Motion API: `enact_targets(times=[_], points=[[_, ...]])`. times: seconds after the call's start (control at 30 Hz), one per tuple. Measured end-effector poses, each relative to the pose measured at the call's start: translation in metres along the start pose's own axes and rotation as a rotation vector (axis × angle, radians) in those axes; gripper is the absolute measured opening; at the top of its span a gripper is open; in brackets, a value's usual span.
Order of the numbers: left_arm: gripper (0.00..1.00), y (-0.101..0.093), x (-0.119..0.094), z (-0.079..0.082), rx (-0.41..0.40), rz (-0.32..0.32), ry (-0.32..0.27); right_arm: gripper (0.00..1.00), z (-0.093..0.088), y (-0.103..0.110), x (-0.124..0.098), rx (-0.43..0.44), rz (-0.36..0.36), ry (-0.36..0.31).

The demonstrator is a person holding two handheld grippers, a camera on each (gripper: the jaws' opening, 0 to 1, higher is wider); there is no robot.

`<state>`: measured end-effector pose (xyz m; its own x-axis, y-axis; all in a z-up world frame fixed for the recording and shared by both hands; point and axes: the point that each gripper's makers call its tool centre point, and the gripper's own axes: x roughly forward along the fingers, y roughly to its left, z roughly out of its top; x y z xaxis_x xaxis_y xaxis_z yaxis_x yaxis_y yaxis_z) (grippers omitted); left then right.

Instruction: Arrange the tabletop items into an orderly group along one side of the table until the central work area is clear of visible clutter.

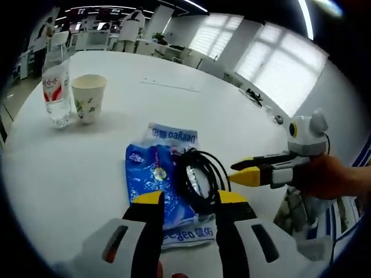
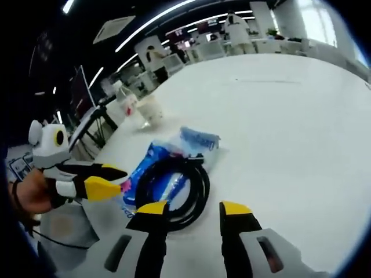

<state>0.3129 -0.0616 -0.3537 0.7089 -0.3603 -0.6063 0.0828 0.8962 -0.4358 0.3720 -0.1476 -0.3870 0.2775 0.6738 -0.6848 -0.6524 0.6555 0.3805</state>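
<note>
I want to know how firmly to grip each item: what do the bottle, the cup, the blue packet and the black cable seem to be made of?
Bottle: clear thin plastic, see-through, with a red-and-white label. Cup: probably paper, matte cream with a printed pattern. Blue packet: glossy plastic film, crinkled and shiny. Black cable: rubbery or plastic sheath, smooth and coiled.

Left gripper [image 1: 189, 198] fingers spread apart, right gripper [image 2: 194, 209] fingers parted, a hand [image 1: 324, 176] gripping its handle

Coiled black cable [image 1: 200, 179] lies on blue packet [image 1: 159, 174], between open tongs [image 1: 190, 200].
</note>
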Motion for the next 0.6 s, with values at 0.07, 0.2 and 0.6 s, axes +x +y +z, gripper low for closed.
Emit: enact_targets(times=[0.07, 0.2, 0.6], points=[[0.31, -0.002, 0.001, -0.001, -0.01, 0.005, 0.009, 0.33, 0.0, -0.002, 0.001, 0.024, -0.009, 0.002], [0.27, 0.002, 0.009, -0.006, -0.025, 0.012, 0.029, 0.31, 0.003, -0.006, 0.008, 0.062, -0.018, -0.004], [0.21, -0.002, 0.019, -0.011, -0.069, 0.017, 0.05, 0.22, -0.001, 0.001, 0.006, 0.14, -0.031, -0.014]])
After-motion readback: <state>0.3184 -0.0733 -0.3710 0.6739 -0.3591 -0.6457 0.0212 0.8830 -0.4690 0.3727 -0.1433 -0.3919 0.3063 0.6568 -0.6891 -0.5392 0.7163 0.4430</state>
